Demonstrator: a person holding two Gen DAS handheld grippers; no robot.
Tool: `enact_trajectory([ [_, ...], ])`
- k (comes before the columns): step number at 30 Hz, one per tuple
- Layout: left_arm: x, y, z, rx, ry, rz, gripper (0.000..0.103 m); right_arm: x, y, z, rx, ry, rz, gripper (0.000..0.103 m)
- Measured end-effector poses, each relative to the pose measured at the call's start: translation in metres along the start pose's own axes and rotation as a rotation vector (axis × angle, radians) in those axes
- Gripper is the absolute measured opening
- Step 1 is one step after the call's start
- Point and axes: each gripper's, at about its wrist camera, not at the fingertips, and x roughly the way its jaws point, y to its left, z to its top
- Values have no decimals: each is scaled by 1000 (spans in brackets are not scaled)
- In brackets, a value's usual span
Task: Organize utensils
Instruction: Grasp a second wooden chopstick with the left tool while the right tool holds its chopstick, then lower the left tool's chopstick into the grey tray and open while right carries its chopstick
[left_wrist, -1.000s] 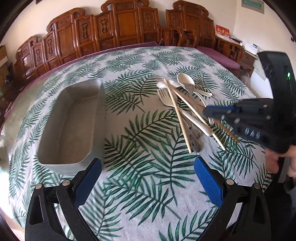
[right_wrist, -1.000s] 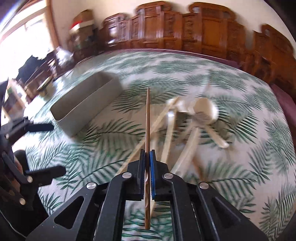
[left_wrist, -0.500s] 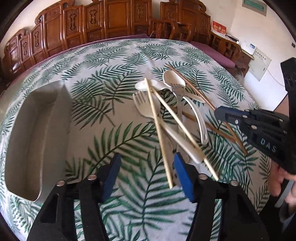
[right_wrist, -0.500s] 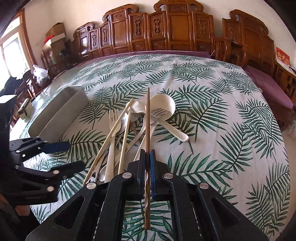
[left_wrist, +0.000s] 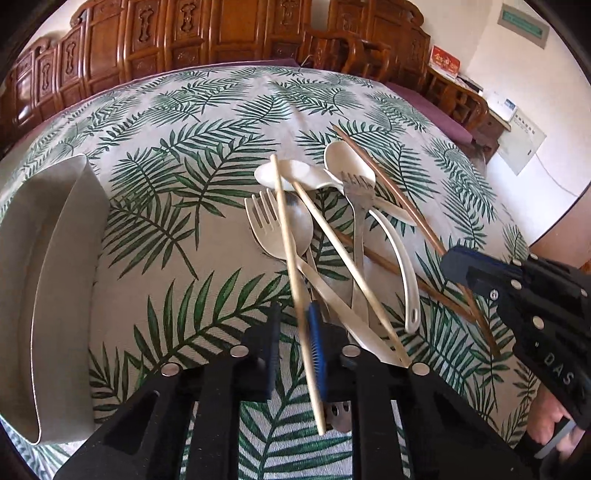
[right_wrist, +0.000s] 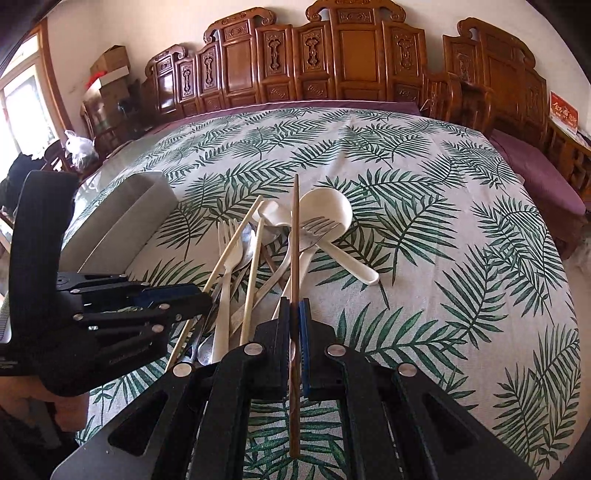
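1. Utensils (left_wrist: 332, 236) lie in a crossed heap on the palm-leaf tablecloth (left_wrist: 192, 192), heads mostly toward the far carved chairs (right_wrist: 332, 59) and handles toward the cameras.
2. Right gripper (right_wrist: 294, 325) has its pads pressed together on a dark brown chopstick (right_wrist: 294, 236); the stick's long axis runs straight ahead along the fingers, its tip over the white soup spoon (right_wrist: 328, 210) and its tail sticking out behind the pads.
3. Left gripper (left_wrist: 291, 343) has its blue pads narrowed around the near end of a pale chopstick (left_wrist: 286, 236), which points away and slightly left, crossing the cream fork (left_wrist: 264, 218). The right pad looks to be touching the stick, but motion blur there leaves it unclear whether the left pad has met it.
4. Grey tray (left_wrist: 48, 280) sits well to the left of the heap, its long side running away from the camera (its inside shows only in the left wrist view).
5. Left wrist view shows a second brown chopstick (left_wrist: 373, 254) lying under the pile, and the right gripper (left_wrist: 454, 260) from the side with the held stick slanting up to the far left.
6. Right wrist view alone shows the metal fork (right_wrist: 317, 227) resting tines-up against the soup spoon's bowl, and the left gripper (right_wrist: 199, 299) low at the heap's left edge.
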Motion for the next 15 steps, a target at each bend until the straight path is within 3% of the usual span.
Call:
enact_trajectory([
  [2, -1, 3, -1, -10, 2, -5, 5, 0, 1, 0, -1, -1, 1, 6],
  [8, -11, 13, -4, -29, -2, -16, 4, -1, 7, 1, -3, -3, 4, 6],
  [15, -47, 24, -9, 27, -40, -3, 4, -8, 22, 0, -1, -25, 28, 6],
])
